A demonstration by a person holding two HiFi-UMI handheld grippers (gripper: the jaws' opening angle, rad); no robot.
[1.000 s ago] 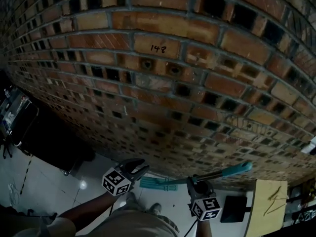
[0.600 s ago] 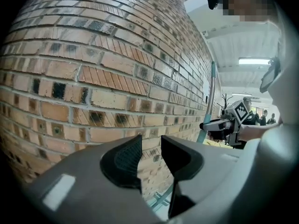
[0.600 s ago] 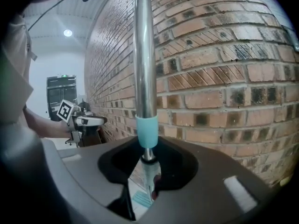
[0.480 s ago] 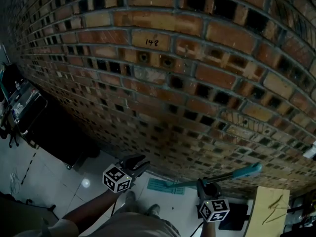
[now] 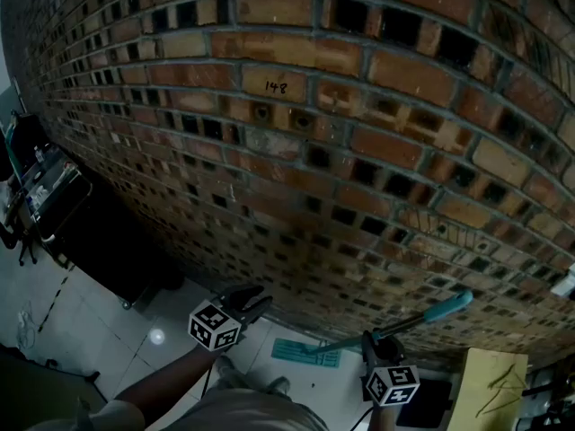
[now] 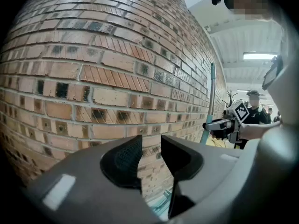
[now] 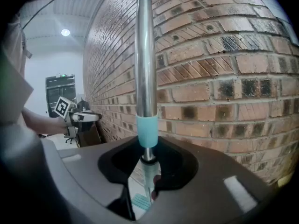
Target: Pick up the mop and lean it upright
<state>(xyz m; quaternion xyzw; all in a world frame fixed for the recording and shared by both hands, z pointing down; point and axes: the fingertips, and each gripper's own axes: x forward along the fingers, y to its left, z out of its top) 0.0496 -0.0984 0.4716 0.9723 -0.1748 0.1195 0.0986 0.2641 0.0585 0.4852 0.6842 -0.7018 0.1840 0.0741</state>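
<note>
Mop (image 5: 395, 323) stands close to upright in my right hand-held gripper (image 5: 370, 341), which is clamped on the metal pole just below a teal sleeve. Its flat teal head (image 5: 305, 352) seems to rest on the floor (image 5: 135, 348) near the foot of the brick wall (image 5: 296, 151). My left hand-held gripper (image 5: 252, 296) hovers beside it, jaws a little apart with nothing between them.

The main risk, as I judge it, is the head skating out across the shiny tiles once I let go, which would drop the pole. If I set it too steep, it could tip back towards me instead. The smooth pole might also slide through my pads if I loosen too early, and the top end could snag in the wall's dark gaps.

The wall blocks everything ahead. On my right a yellow board (image 5: 490, 375) stands near, so I have little swing there. On my left a dark cabinet (image 5: 99, 250) is well apart, with open floor between. My shoes (image 5: 274, 386) are just behind the head
</note>
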